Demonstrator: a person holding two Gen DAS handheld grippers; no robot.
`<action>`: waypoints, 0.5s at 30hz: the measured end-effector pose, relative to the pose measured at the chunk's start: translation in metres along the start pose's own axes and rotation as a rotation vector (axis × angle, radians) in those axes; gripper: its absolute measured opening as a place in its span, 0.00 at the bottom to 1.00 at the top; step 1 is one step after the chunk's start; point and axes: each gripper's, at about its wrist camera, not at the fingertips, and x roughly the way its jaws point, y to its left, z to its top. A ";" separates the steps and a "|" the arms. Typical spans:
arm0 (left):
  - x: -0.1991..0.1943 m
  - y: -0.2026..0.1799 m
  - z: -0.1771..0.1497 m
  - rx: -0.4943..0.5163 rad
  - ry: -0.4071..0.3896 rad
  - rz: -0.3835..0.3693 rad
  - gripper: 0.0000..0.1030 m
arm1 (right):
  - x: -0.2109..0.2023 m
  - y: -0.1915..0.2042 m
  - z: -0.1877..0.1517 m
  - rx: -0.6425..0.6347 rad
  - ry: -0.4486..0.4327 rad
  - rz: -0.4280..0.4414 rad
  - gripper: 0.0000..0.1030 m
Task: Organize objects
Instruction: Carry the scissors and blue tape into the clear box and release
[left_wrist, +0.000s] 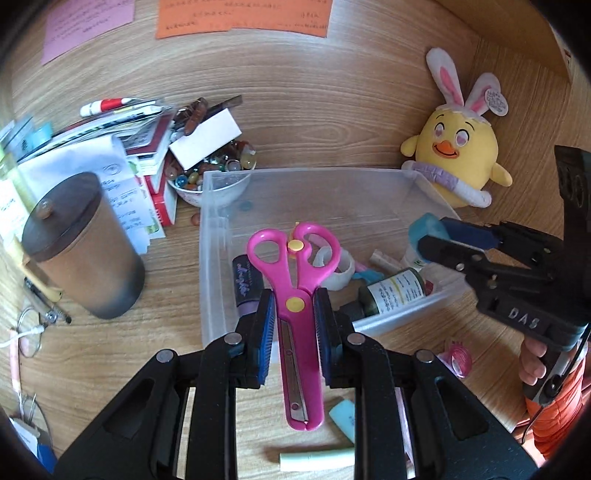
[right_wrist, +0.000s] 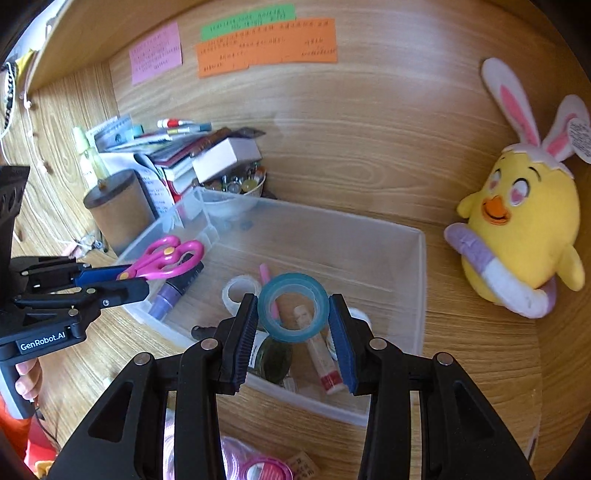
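My left gripper is shut on pink scissors at their pivot, handles pointing forward over the near-left edge of a clear plastic bin. In the right wrist view the scissors hang over the bin's left rim. My right gripper is shut on a teal tape roll and holds it above the bin. The bin holds a white tape roll, a purple marker, a dark bottle and a glue stick.
A yellow chick plush leans against the wall right of the bin. A brown lidded canister, a book stack and a bowl of beads stand left. A mint eraser, a mint tube and pink items lie near me.
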 end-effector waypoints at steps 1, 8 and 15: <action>0.002 0.000 0.001 0.000 0.005 -0.006 0.20 | 0.004 0.002 0.002 -0.007 0.010 -0.001 0.35; 0.015 -0.002 0.005 0.007 0.049 -0.035 0.20 | 0.030 0.008 0.010 -0.032 0.079 -0.003 0.35; 0.003 -0.002 0.007 0.017 0.013 -0.036 0.20 | 0.042 0.012 0.009 -0.039 0.115 -0.007 0.35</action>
